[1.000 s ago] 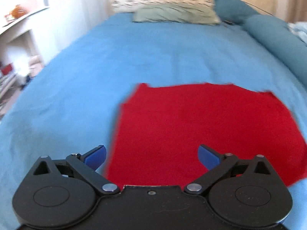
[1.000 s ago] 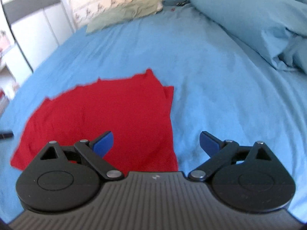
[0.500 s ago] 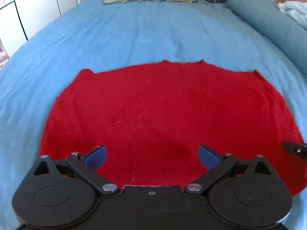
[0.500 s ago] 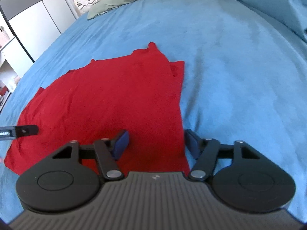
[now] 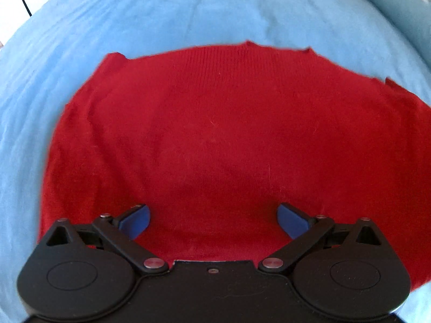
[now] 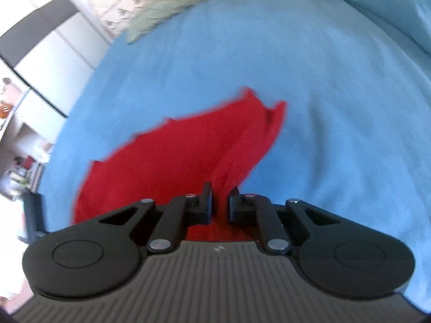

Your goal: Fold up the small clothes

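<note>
A red knitted garment (image 5: pixel 215 134) lies flat on the blue bedsheet (image 5: pixel 188 13). My left gripper (image 5: pixel 214 219) hovers close over its near edge, pointing steeply down, open, with only flat cloth beneath the blue pads. In the right wrist view the jaws of my right gripper (image 6: pixel 220 204) are closing, and a fold of the red garment (image 6: pixel 183 161) at its right edge is pinched between them. From that grip the cloth rises in a ridge off the sheet (image 6: pixel 323 107).
A green pillow (image 6: pixel 172 8) lies at the head of the bed before a patterned headboard. A bunched blue duvet (image 6: pixel 377 0) runs along the right side. White wardrobe doors (image 6: pixel 54 48) and cluttered shelves stand to the left of the bed.
My right gripper went from wide open to pinched on the garment's right edge and has rolled and pulled the cloth up. My left gripper came down closer over the garment, still open.
</note>
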{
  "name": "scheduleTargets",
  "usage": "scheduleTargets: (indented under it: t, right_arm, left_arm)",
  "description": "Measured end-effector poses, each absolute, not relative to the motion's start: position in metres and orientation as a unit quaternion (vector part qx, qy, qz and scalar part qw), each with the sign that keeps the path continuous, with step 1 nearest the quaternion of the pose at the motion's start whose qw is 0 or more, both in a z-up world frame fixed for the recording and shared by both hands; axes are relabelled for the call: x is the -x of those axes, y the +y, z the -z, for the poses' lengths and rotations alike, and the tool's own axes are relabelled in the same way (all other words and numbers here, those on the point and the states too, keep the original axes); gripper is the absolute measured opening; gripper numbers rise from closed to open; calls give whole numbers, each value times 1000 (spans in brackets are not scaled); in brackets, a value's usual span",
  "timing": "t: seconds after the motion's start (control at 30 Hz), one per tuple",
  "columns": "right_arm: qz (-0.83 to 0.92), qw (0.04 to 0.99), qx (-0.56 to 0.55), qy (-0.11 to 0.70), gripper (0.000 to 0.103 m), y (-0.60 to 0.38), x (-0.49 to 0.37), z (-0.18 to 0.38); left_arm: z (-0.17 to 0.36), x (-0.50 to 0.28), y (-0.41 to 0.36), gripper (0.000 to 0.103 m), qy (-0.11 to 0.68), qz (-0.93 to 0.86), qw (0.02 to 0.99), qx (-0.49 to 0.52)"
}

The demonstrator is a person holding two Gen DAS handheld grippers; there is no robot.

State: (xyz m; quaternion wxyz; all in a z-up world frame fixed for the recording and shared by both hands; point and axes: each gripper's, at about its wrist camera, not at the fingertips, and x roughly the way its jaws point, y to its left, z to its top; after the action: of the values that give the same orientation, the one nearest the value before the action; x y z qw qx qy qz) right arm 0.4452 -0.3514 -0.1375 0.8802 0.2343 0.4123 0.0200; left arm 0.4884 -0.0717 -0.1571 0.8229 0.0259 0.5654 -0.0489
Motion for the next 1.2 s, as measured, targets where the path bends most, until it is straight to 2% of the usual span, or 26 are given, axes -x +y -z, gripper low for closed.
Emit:
scheduleTargets:
  t: [0.13, 0.23, 0.33, 0.47, 0.5, 0.57, 0.6, 0.63, 0.7, 0.77, 0.83, 0.93, 1.07, 1.2]
  right_arm:
    - [-86, 894, -177, 402, 26, -270, -473, 83]
    - [-147, 895, -116, 405, 26, -181, -492, 69]
    - [-194, 886, -64, 416, 26, -91, -505, 94]
    - [-202, 865, 0, 460, 27, -8, -512, 160]
    - [-198, 863, -1, 465, 30, 1, -511, 173]
    - [-195, 870, 0, 454, 48, 6, -507, 179]
    - [-204, 871, 0, 447, 67, 7, -505, 176]
    - [-213, 873, -2, 438, 76, 7, -503, 171]
    - [-234, 882, -8, 410, 76, 3, -495, 151]
    - [-243, 893, -20, 378, 81, -18, -485, 125]
    - [-216, 915, -14, 341, 103, -46, -467, 100]
    - [-154, 933, 23, 324, 103, -84, -436, 89]
    - [-94, 921, 57, 374, 103, -114, -402, 131]
    - [-58, 913, 27, 402, 103, -126, -377, 172]
  left_arm:
    - [121, -469, -19, 100, 532, 42, 846, -14]
    - [104, -449, 31, 100, 514, 32, 857, -13]
    - [107, -430, 80, 100, 506, 18, 862, -9]
    - [133, -417, 125, 100, 529, 3, 849, 15]
    - [139, -414, 134, 100, 534, 1, 845, 24]
    - [144, -408, 143, 100, 534, 4, 845, 34]
    - [144, -406, 145, 100, 532, 7, 846, 37]
    - [145, -404, 146, 100, 528, 10, 848, 38]
    - [138, -401, 144, 100, 519, 16, 854, 40]
    - [126, -394, 149, 100, 511, 22, 858, 46]
    - [112, -392, 146, 100, 499, 32, 865, 53]
    - [95, -393, 135, 100, 489, 49, 869, 66]
    - [92, -400, 102, 100, 485, 76, 868, 68]
    - [99, -417, 69, 100, 482, 103, 868, 55]
